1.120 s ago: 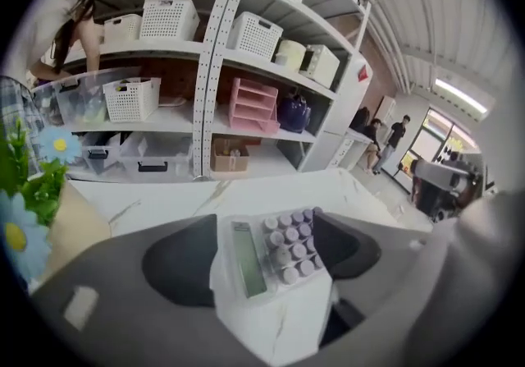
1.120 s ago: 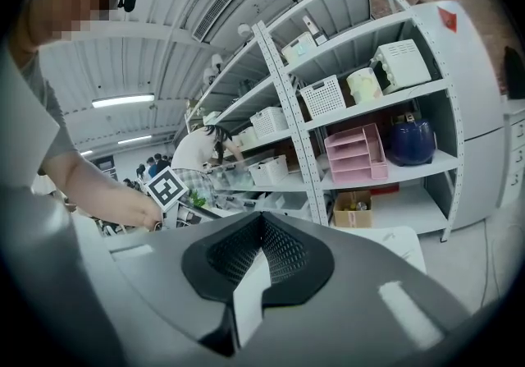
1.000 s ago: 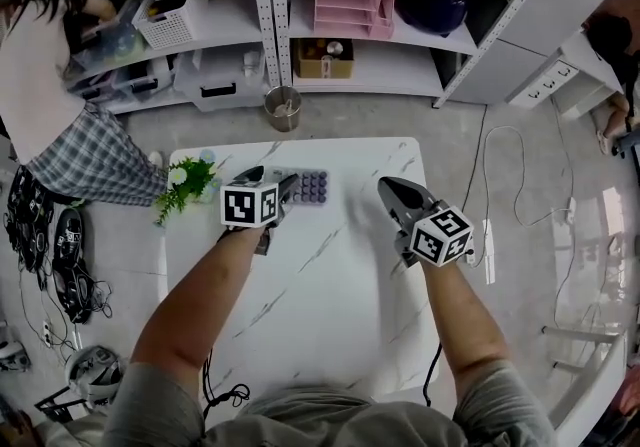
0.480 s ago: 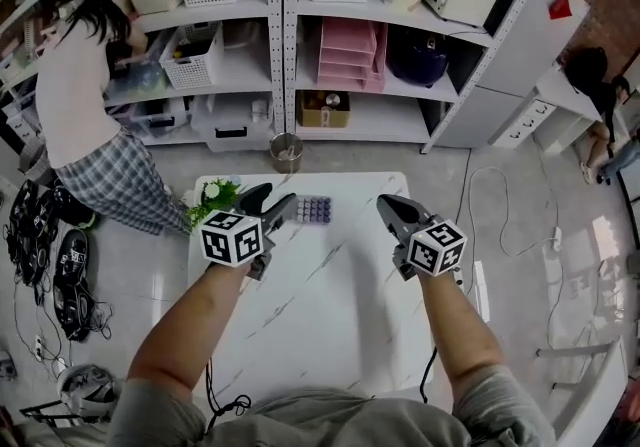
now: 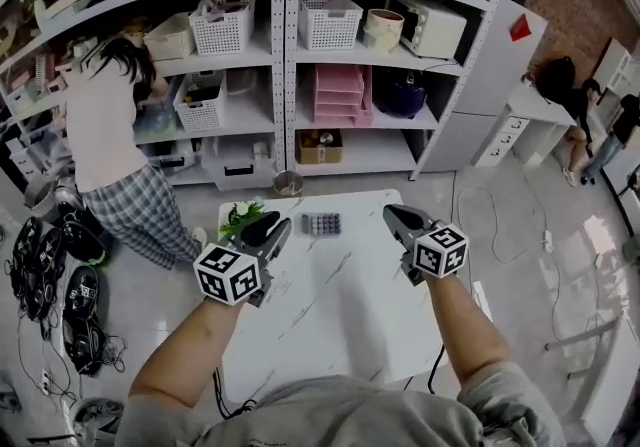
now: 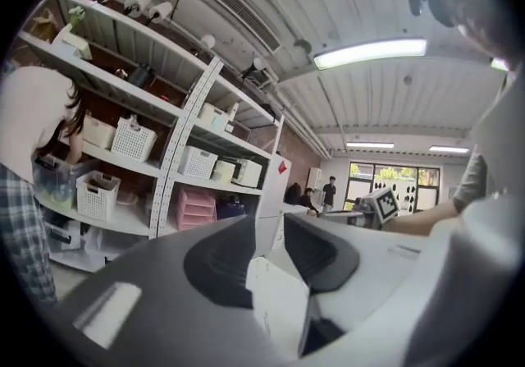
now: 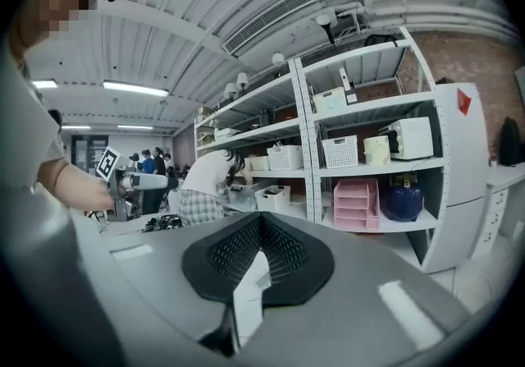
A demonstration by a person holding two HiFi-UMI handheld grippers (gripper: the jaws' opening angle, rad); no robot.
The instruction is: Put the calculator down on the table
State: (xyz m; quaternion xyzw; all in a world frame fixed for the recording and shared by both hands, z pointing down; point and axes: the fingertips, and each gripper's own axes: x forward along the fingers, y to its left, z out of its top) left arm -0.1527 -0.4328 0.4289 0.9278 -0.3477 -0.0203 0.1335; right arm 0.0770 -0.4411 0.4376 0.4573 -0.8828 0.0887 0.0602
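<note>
The calculator [image 5: 321,224], dark with rows of pale keys, lies flat near the far edge of the white marble table [image 5: 340,315]. Neither gripper touches it. My left gripper [image 5: 272,231] is held up over the table's left side, near and left of the calculator. Its jaws are closing with a gap still between them and nothing in it [image 6: 271,230]. My right gripper [image 5: 396,217] hovers over the table's right side. In the right gripper view its pads meet at the tips [image 7: 261,222] with nothing held. Both grippers point roughly level toward the shelves.
A small green plant [image 5: 243,215] stands at the table's far left corner. Behind the table are white shelves [image 5: 285,55] with baskets and pink drawers [image 5: 340,93], and a metal bin [image 5: 287,183] on the floor. A person [image 5: 110,135] stands at the left shelves. Cables and shoes [image 5: 78,295] lie left.
Both grippers have risen off the table and the view has tilted up toward the shelves. The left jaws have narrowed. The calculator stays lying on the table.
</note>
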